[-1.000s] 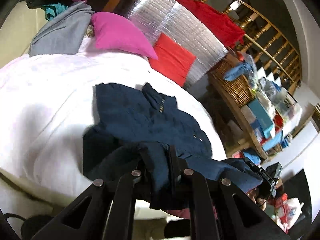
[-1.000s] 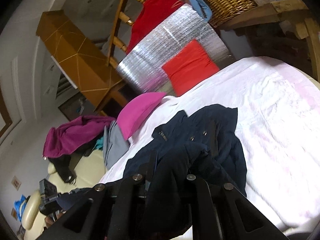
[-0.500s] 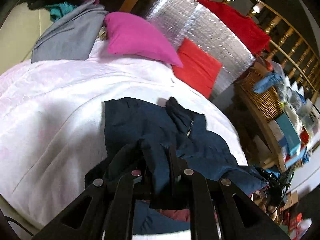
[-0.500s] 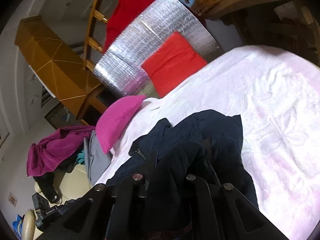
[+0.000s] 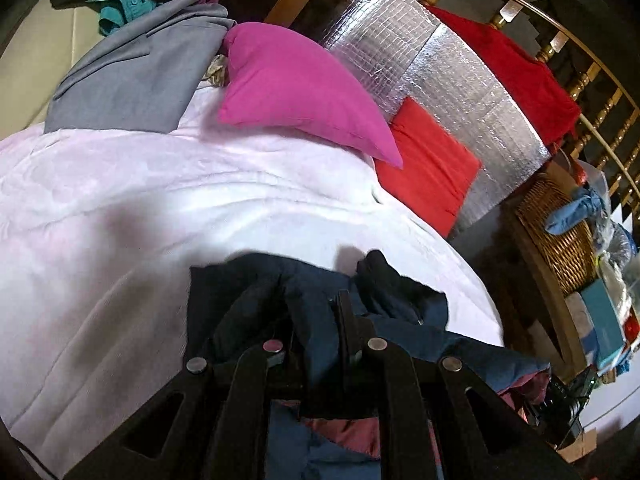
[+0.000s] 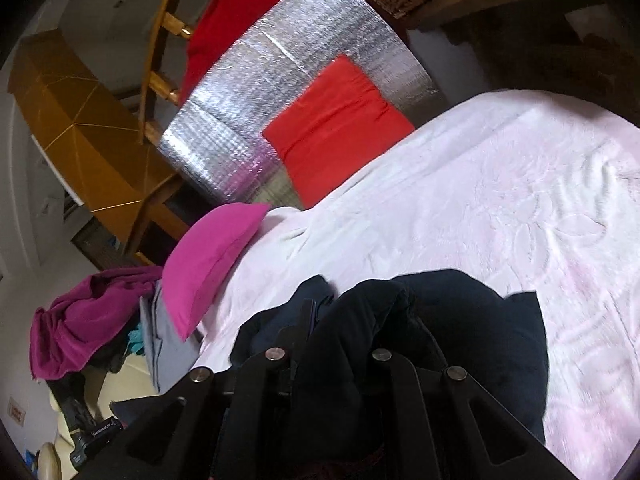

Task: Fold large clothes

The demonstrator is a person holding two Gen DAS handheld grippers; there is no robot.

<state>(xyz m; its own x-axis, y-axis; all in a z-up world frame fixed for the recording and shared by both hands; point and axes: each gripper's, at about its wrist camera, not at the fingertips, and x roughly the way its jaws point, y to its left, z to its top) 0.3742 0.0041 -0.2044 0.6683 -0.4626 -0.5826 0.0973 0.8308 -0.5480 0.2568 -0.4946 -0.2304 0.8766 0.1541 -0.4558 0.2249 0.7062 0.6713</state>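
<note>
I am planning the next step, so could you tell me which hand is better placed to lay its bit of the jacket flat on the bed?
Neither clearly, though I lean right. Both the left gripper and right gripper are shut on the jacket, but the right faces more bare bed.

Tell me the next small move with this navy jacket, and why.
Probably lower both hands and lay the held fabric flat. The left gripper and right gripper are each shut on the navy jacket, whose gripped part is bunched above the rest lying on the white bedspread.
</note>
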